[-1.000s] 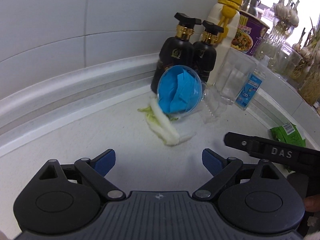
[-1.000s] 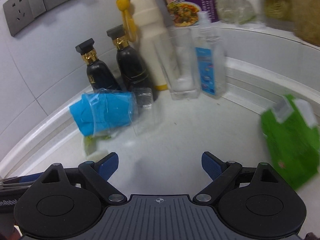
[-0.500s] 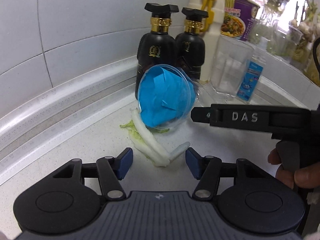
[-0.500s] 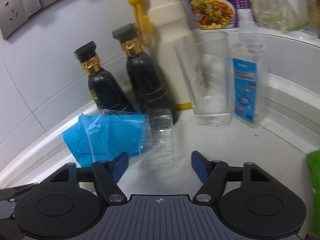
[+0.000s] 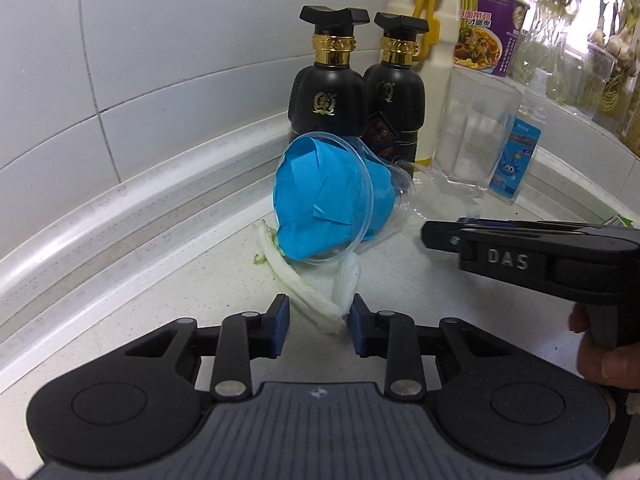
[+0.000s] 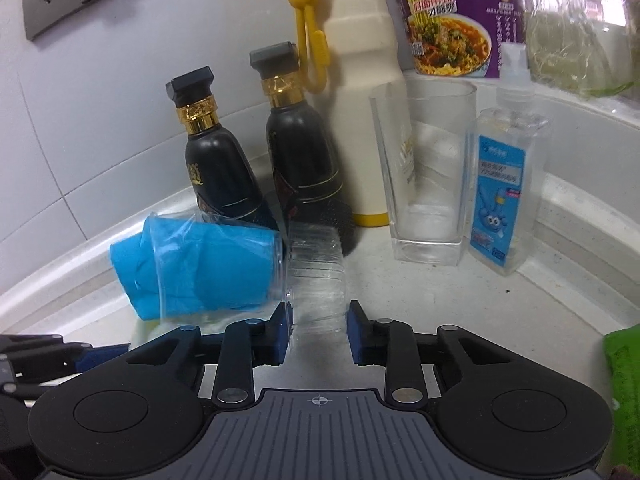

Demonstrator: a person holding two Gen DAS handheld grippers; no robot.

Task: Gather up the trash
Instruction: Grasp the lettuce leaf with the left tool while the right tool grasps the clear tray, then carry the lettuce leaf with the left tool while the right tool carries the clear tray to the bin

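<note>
While both are being angled down toward the counter [image 5: 140, 280], the left tongs [image 5: 316, 322] are being closed around the white cabbage stalk [image 5: 320, 300] and the right tongs [image 6: 318, 330] around the clear plastic cup [image 6: 316, 276] lying beside the blue-stuffed cup [image 6: 192, 268].

Raised letters "DAS" stood on the right gripper [image 5: 516, 258]; print on the purple noodle cup [image 6: 460, 20] was too small to read.
</note>
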